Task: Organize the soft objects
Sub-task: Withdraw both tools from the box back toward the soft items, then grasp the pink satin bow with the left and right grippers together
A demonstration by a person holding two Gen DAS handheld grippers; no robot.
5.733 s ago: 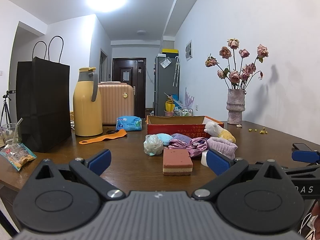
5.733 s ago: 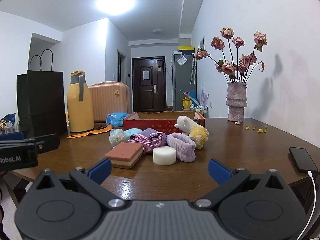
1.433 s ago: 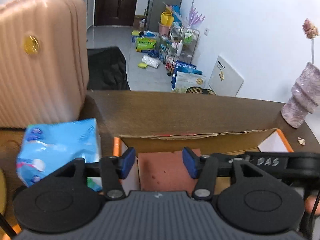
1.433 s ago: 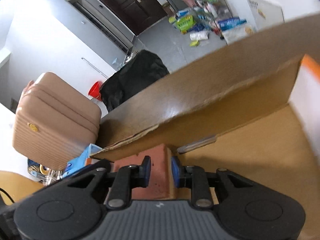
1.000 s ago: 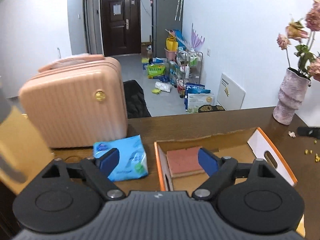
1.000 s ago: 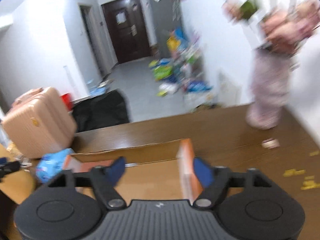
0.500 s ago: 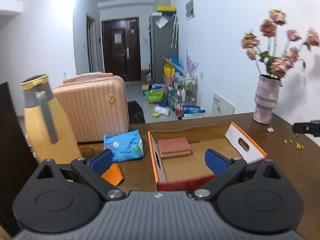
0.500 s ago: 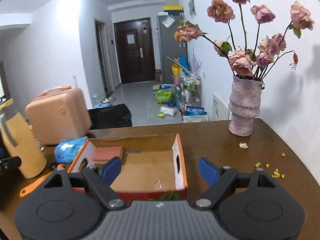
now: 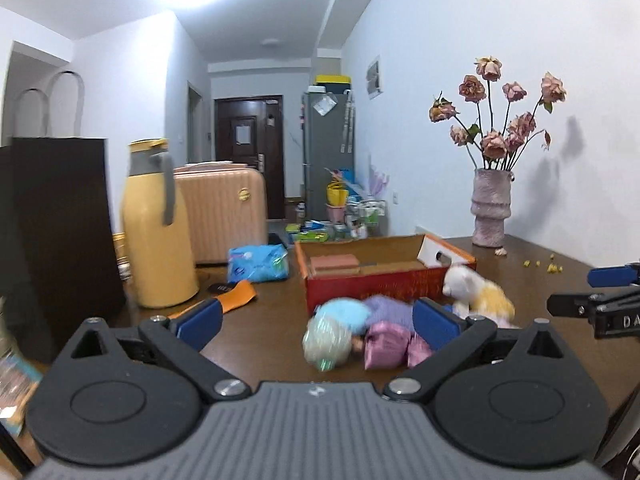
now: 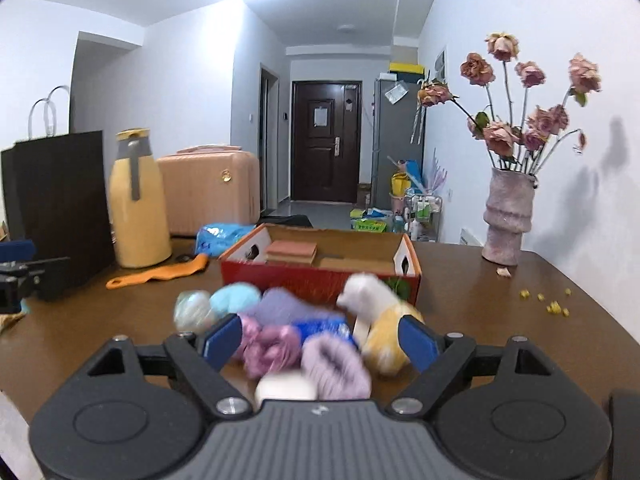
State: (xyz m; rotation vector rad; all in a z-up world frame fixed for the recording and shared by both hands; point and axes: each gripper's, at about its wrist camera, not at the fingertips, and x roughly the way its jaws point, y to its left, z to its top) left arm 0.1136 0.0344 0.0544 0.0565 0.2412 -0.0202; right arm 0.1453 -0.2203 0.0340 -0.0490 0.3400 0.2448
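The table (image 10: 500, 312) is a dark brown wooden top that carries everything else. The box (image 10: 320, 276), a red cardboard tray open at the top, is the landmark: its long axis runs left to right across both views, with a cut-out handle hole in each end wall. Left of the box stand a black bag (image 10: 60, 196), a yellow flask (image 10: 138, 204) and a pink suitcase (image 10: 208, 192), with a blue tissue pack (image 9: 258, 263) and an orange strap (image 10: 160, 272) lying between them and the box. Right of the box, well apart, a vase (image 10: 507, 216) of dried roses stands upright by the wall.

Inside the box, at its left end, a brick-red sponge (image 10: 291, 252) lies flat, its long side along the box's axis.

In front of the box, on the table, sits the blurred heap of soft things: a white-and-yellow plush (image 10: 380, 312) at the right, tilted, head toward the box; purple cloth (image 10: 336, 368), pink cloth (image 10: 272, 344), a light-blue ball (image 10: 234, 298) and a pale netted ball (image 10: 192, 310) toward the left; a white round sponge (image 10: 284, 390) nearest the camera.

The left gripper (image 9: 316, 320) is spread wide and holds nothing. The right gripper (image 10: 320, 338) is likewise parted and empty, above the heap.
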